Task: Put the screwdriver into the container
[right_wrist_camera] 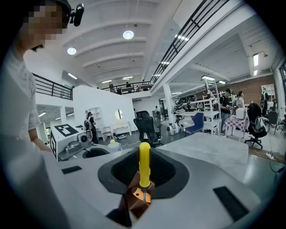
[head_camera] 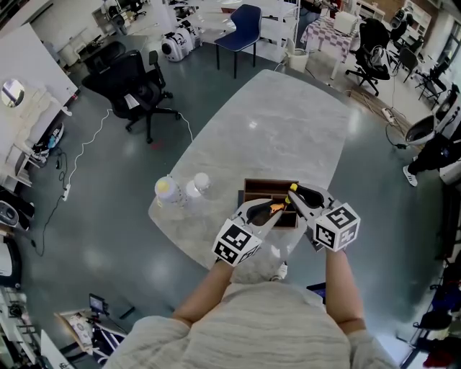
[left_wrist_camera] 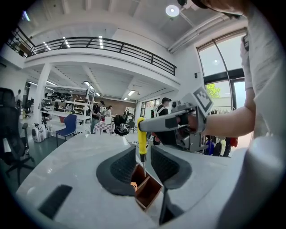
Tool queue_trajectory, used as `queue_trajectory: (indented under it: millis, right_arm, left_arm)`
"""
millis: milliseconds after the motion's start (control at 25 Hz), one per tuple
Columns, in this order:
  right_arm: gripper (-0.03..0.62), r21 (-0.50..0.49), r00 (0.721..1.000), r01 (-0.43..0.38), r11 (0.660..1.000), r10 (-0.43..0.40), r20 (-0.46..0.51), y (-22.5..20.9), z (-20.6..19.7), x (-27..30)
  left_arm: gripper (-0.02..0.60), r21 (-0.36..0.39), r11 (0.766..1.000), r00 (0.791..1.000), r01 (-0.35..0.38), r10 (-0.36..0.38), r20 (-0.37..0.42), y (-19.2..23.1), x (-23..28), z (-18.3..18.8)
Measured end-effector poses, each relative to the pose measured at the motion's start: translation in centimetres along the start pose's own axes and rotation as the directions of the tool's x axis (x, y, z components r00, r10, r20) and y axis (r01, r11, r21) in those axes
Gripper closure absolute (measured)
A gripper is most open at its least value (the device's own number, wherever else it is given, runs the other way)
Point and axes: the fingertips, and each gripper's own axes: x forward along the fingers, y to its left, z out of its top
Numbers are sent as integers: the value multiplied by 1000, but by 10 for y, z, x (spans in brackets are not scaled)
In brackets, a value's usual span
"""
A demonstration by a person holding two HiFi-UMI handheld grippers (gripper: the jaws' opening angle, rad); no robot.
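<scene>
Standing by, I see a person in a pale oatmeal-grey knitted top [head_camera: 245, 328] with short sleeves [head_camera: 155, 340], the forearms bare below them. A small black camera [right_wrist_camera: 78, 13] sits at the head. The left claw [head_camera: 268, 210] has a smooth light-grey moulded shell with dark, ribbed pads [left_wrist_camera: 123, 167] lining the inner faces. It carries a white cube [head_camera: 236, 243] printed with black square markers. The right claw [head_camera: 299, 196] is the same make, with a marker cube of its own.
</scene>
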Motion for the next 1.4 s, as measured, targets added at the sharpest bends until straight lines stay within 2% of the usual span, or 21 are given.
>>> queue_trajectory:
  millis: [80, 200, 280, 520, 1000, 1400]
  right_arm:
    - [523, 2, 1000, 16, 1000, -16, -7, -5, -5, 2]
    - [523, 4, 999, 47, 999, -47, -9, -12, -9, 3]
    - [523, 6, 997, 75, 997, -75, -5, -18, -12, 2]
    - [523, -9, 992, 126, 992, -126, -11, -30, -21, 7]
    - [523, -26, 984, 172, 985, -172, -42, -46, -47, 16]
    - [523, -35, 975, 178, 983, -182, -131, -45, -91, 25]
  left_arm:
    - [484, -3, 1000, 1000, -6, 6, 13, 1, -3, 4]
    - [551, -5, 1000, 1000, -15, 15, 17, 1, -7, 5]
    - [562, -7, 1000, 1000, -18, 18, 12, 0, -8, 3]
    - [566, -23, 1000, 1000, -9, 9, 5, -2, -9, -2]
    - [566, -33, 999, 1000, -4, 4, 10, -3, -10, 0]
    - [566, -37, 999, 1000, -5, 5, 4, -5, -13, -6]
